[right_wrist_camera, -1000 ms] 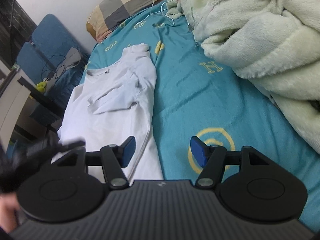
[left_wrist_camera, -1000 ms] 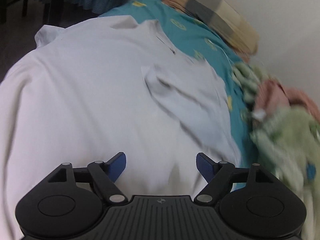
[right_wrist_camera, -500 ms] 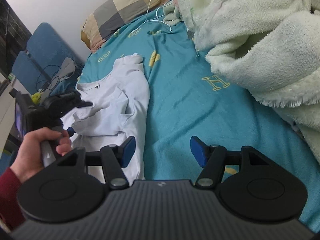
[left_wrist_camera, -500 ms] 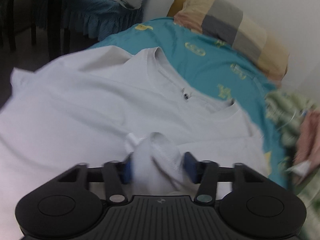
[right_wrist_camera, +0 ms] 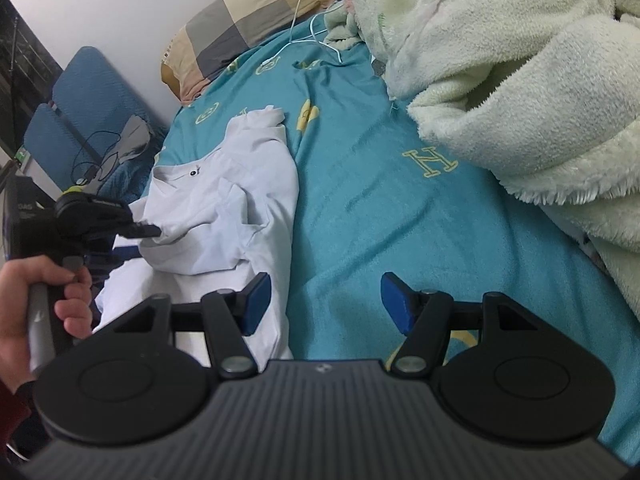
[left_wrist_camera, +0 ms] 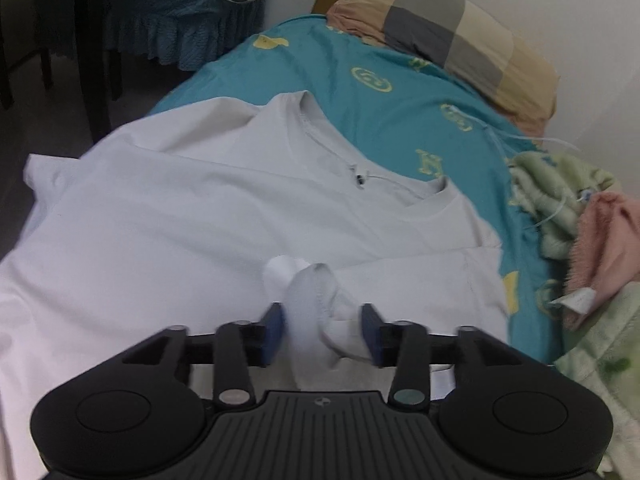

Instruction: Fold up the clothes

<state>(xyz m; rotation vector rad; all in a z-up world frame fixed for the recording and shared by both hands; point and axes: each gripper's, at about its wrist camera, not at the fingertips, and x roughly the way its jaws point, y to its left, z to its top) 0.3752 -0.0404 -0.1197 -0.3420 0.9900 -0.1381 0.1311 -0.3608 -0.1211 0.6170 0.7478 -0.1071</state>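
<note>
A white T-shirt [left_wrist_camera: 200,220] lies spread on the teal bed sheet [left_wrist_camera: 380,80], collar toward the pillow. My left gripper [left_wrist_camera: 322,332] has a bunched fold of the shirt's sleeve between its jaws. The jaws are opening, and the cloth still touches both pads. In the right wrist view the left gripper [right_wrist_camera: 150,232] pulls that fold up off the white T-shirt [right_wrist_camera: 224,216], and a hand [right_wrist_camera: 24,304] holds its handle. My right gripper [right_wrist_camera: 324,300] hovers open over the shirt's right edge and the teal bed sheet [right_wrist_camera: 380,200], with nothing between its fingers.
A fluffy pale green blanket [right_wrist_camera: 520,80] is heaped on the right of the bed, with a pink cloth [left_wrist_camera: 600,232] on it. A checked pillow [left_wrist_camera: 440,40] lies at the head, beside a white cable [right_wrist_camera: 312,36]. A blue chair [left_wrist_camera: 180,20] stands beyond the bed's left edge.
My left gripper closed on the folded sleeve and carried it across the shirt toward the collar and the chair side. The right gripper edged forward a little, then stayed still and open.
</note>
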